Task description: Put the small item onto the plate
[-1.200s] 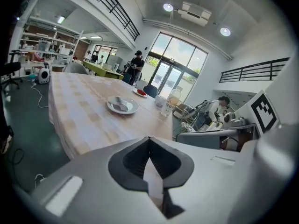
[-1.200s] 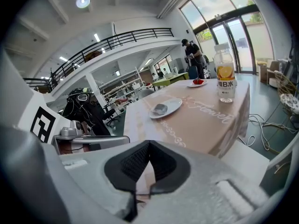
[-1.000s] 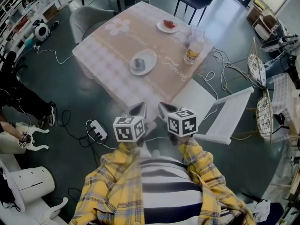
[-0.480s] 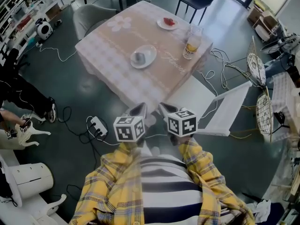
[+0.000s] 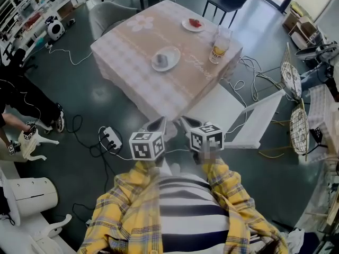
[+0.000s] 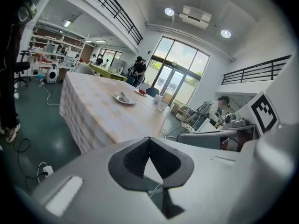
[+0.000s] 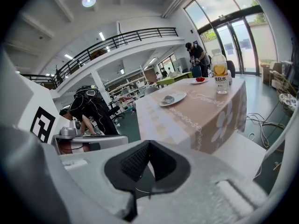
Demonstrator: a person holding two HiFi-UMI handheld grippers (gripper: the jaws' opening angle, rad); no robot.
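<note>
A table with a beige chequered cloth (image 5: 143, 52) stands well ahead of me. On it a white plate (image 5: 165, 59) carries a small grey item (image 5: 161, 61). Farther back, a smaller plate (image 5: 193, 24) holds something red. The same white plate (image 6: 124, 98) appears in the left gripper view and again (image 7: 172, 98) in the right gripper view. My left gripper (image 5: 156, 125) and right gripper (image 5: 188, 124) are side by side close to my chest, far short of the table. Both are shut with nothing between their jaws.
A drink bottle (image 5: 220, 46) stands near the table's right corner. A white chair (image 5: 233, 118) sits between me and the table. A power strip (image 5: 110, 140) and cables lie on the dark floor at left. A person (image 5: 21, 102) is at far left.
The table and its plates have shifted slightly up and right in the head view. Both grippers stay in the same place, shut.
</note>
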